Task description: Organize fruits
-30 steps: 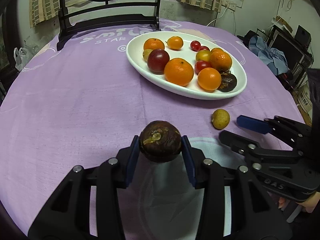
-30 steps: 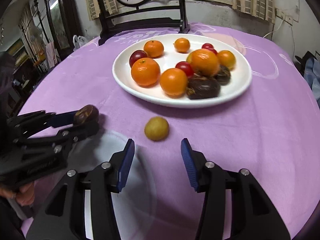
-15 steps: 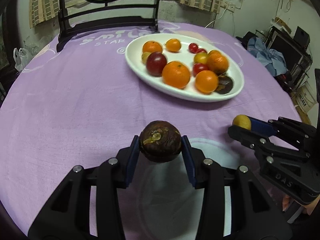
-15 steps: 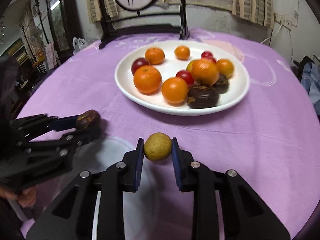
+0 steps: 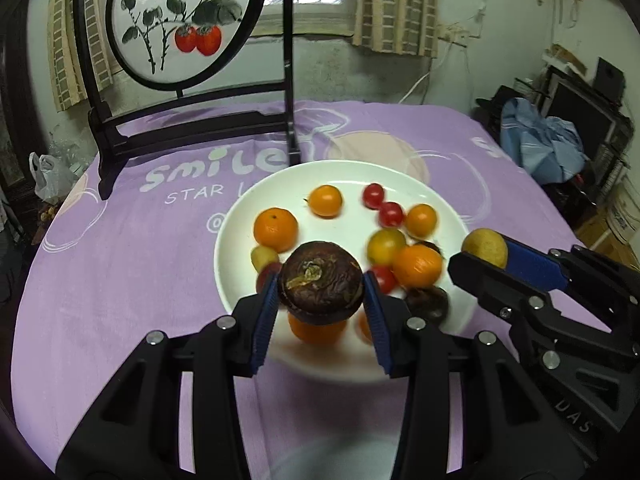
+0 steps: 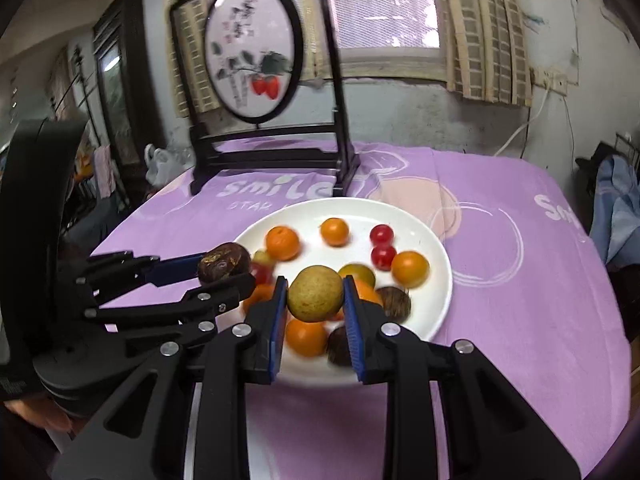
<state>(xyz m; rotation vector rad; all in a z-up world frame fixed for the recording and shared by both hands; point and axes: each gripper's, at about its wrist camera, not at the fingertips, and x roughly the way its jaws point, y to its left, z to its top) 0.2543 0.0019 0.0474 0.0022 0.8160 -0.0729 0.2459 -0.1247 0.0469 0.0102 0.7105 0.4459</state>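
Showing right tongs point(image 6: 315, 294) gripping the yellow fruit point(image 6: 315, 293) head-on.

Lived-in home (curtained window point(image 6: 384, 8)); purple-clothed table point(image 5: 120, 248); painted screen point(image 5: 180, 20)

Purple-clothed table point(image 5: 120, 264); white plate point(image 5: 240, 240), screen stand point(image 5: 192, 128)

You are looking at a purple tablecloth point(image 5: 120, 264) carrying white lettering: "smile" with "STAR" beneath it, the plate's rim cutting both off. A partial "Sm" is showing at its right edge. The right gripper point(image 5: 480, 258) body is bearing embossed "DAS". The round painted screen point(image 5: 180, 20) is showing small characters, unreadable.
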